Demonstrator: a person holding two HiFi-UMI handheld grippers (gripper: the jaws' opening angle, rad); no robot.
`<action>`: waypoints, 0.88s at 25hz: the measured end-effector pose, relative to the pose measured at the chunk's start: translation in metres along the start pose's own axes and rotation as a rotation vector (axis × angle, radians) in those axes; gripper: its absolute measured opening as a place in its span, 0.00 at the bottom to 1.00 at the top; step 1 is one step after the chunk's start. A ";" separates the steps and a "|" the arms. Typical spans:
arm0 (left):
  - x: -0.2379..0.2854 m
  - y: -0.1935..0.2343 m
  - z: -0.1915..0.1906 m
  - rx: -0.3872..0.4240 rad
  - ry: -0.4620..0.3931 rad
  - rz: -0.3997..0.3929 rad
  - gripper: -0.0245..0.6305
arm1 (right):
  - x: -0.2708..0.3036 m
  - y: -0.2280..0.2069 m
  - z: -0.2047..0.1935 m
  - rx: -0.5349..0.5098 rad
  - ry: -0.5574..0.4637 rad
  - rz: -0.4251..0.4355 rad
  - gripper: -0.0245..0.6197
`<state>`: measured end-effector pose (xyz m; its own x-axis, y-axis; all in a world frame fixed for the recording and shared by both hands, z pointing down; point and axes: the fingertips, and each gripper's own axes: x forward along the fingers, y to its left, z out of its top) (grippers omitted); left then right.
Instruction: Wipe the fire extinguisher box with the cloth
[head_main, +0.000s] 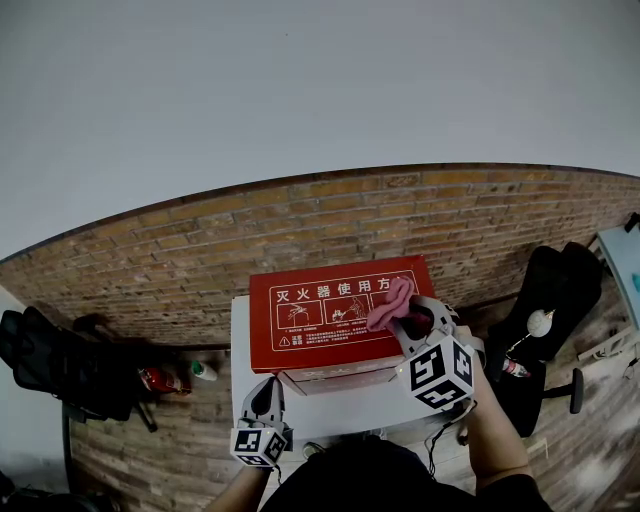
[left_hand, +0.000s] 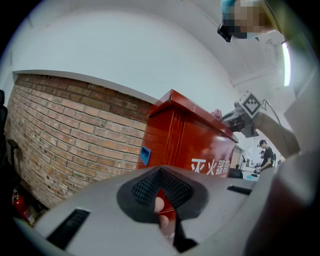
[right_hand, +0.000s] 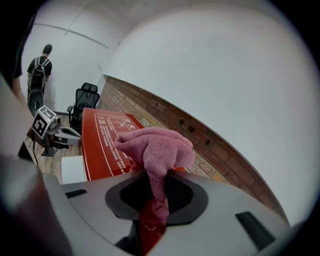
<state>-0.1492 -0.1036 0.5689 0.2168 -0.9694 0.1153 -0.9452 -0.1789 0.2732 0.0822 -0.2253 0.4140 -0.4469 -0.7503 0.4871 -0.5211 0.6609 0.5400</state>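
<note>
Brick wall (head_main: 200, 260) — right hand-held gripper (head_main: 412, 322) pinches fuzzy cloth (head_main: 391, 300); left hand-held gripper (head_main: 266, 385) clenched.

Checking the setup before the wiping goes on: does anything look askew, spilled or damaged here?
Nothing stands out. The red fire extinguisher box sits square on its white stand with no dents showing. The pink cloth is bunched in the right gripper over the box top. No spill shows.

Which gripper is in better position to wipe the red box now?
Right. The right gripper is shut on the pink cloth above the red box top; the left gripper holds nothing and sits low in front of the box.
</note>
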 end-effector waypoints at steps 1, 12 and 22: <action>0.000 0.000 -0.001 0.001 0.002 0.000 0.06 | -0.001 -0.001 -0.001 0.003 0.001 0.001 0.17; -0.006 0.002 0.000 0.011 -0.001 0.012 0.06 | -0.011 -0.021 -0.024 0.034 0.045 -0.050 0.17; -0.013 0.001 -0.004 0.009 -0.002 0.019 0.06 | -0.012 -0.032 -0.037 0.049 0.069 -0.068 0.17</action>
<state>-0.1522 -0.0907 0.5714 0.1980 -0.9730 0.1187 -0.9513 -0.1616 0.2625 0.1315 -0.2370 0.4163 -0.3591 -0.7894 0.4979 -0.5841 0.6062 0.5398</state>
